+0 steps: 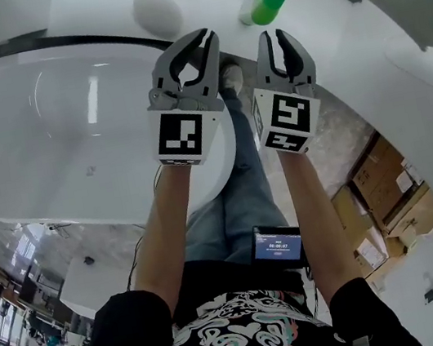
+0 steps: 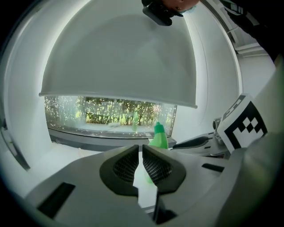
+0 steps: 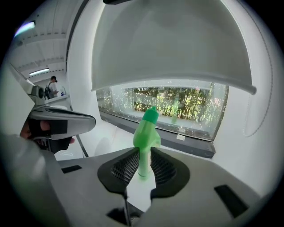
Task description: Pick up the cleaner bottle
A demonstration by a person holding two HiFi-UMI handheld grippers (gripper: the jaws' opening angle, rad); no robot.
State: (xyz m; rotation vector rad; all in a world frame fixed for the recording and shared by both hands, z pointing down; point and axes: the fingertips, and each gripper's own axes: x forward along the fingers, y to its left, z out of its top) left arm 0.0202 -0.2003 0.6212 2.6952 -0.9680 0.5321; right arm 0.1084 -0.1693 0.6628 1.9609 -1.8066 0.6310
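Observation:
The green cleaner bottle point(image 1: 265, 3) stands upright on the white ledge behind the bathtub, in front of a window. My right gripper point(image 1: 279, 34) hovers just short of it and points at it. In the right gripper view the bottle point(image 3: 146, 133) shows through the narrow gap of the right gripper point(image 3: 144, 151); the jaws stand slightly open, with nothing between the pads. My left gripper point(image 1: 206, 39) is level with the right one, to its left, its tips together. In the left gripper view the left gripper point(image 2: 140, 147) is shut and empty, with the bottle point(image 2: 159, 135) ahead to the right.
The white bathtub point(image 1: 65, 112) fills the left of the head view. A pale rounded object point(image 1: 157, 11) lies on the ledge left of the bottle. Behind the ledge is a window point(image 3: 177, 106) under a lowered blind. Cardboard boxes point(image 1: 384, 180) sit on the floor at the right.

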